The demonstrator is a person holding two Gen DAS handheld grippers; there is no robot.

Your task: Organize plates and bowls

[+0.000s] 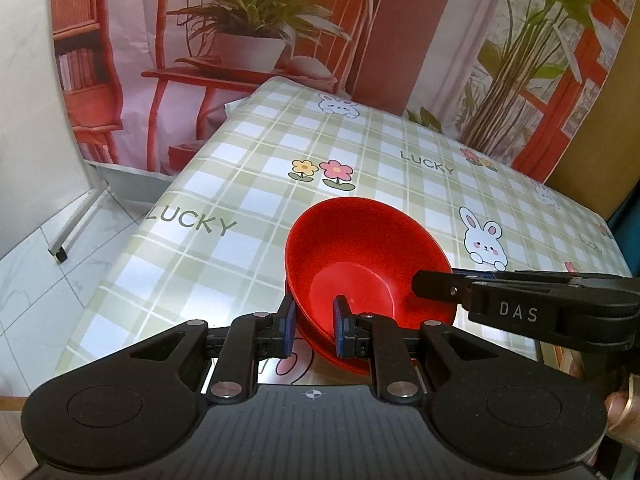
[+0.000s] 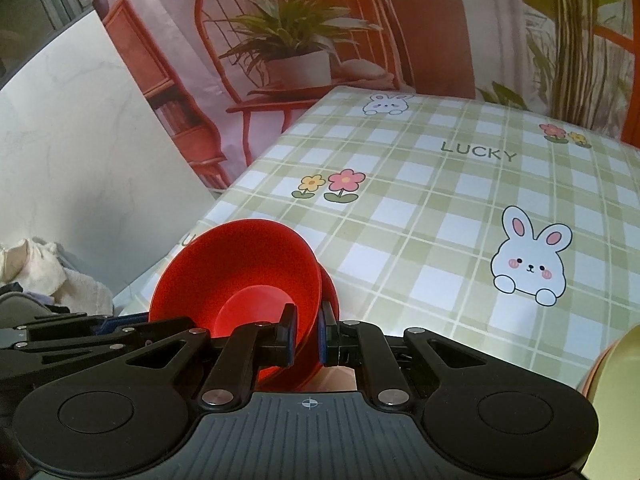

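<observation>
Two red bowls (image 1: 360, 248) sit nested one in the other over the near part of the checked tablecloth (image 1: 360, 152). My left gripper (image 1: 314, 320) is shut on the stack's near rim, one finger outside and one inside the upper bowl. My right gripper (image 1: 426, 285) comes in from the right and pinches the right rim. In the right wrist view the red bowls (image 2: 240, 264) tilt toward the camera, my right gripper (image 2: 307, 330) is shut on their wall, and the left gripper (image 2: 116, 322) reaches in from the left edge. I cannot tell whether the stack rests on the table.
A pale yellow-green dish (image 2: 618, 396) with an orange edge under it sits at the lower right. A printed backdrop (image 1: 248, 40) of a chair and plants hangs behind the table. The table's left edge drops to a tiled floor (image 1: 48, 264). A person's hand (image 1: 624, 412) holds the right gripper.
</observation>
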